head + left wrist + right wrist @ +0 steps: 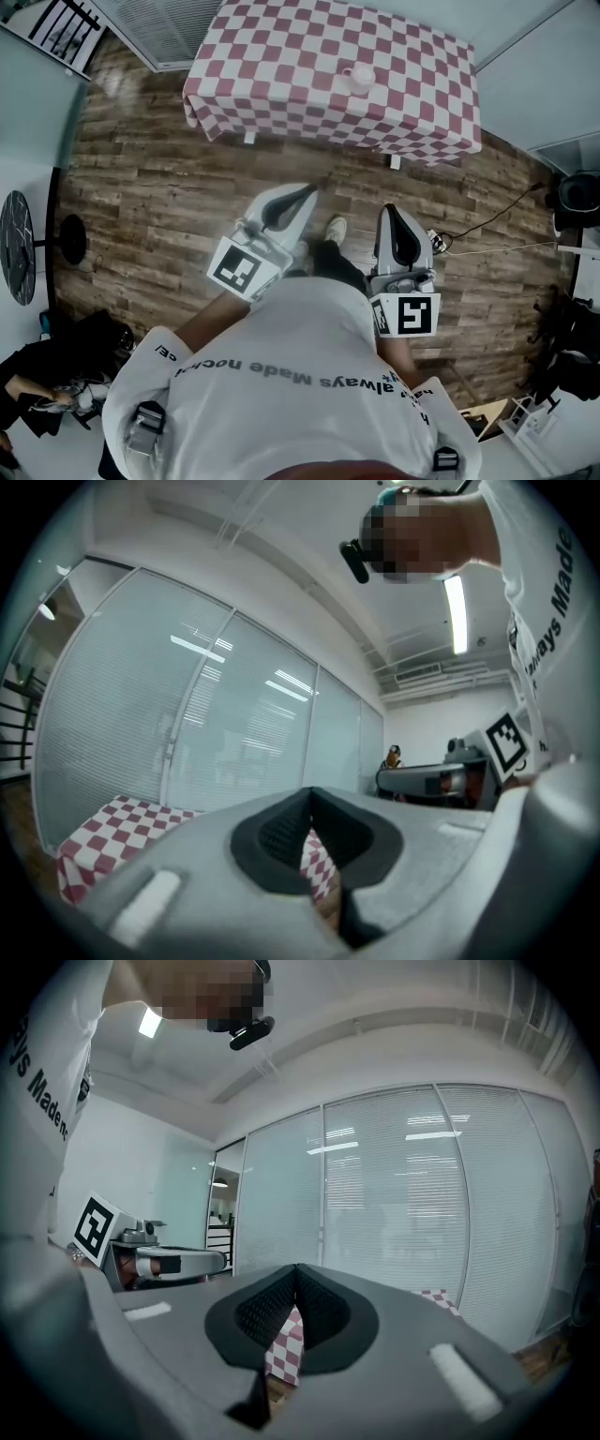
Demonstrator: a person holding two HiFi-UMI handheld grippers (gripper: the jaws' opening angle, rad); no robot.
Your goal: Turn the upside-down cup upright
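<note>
Person's white shirt (300, 375) is nearest, well short of the checkered table (272, 56). Left gripper (314, 187) has its jaws pressed together, nothing between them, tips aimed toward the table. Right gripper (390, 212) is the same, closed and empty. Wood floor (159, 187) lies in front of the table. Pale cup (359, 77) sits on the table, right of its middle, well apart from both grippers; too small to tell which way up.

Even ceiling-strip light (457, 614) — strong fisheye warp, dark corners.

the left hand-held gripper (310, 829), jaws together and empty, faces a checkered table (98, 832) by glass walls (187, 714).
</note>
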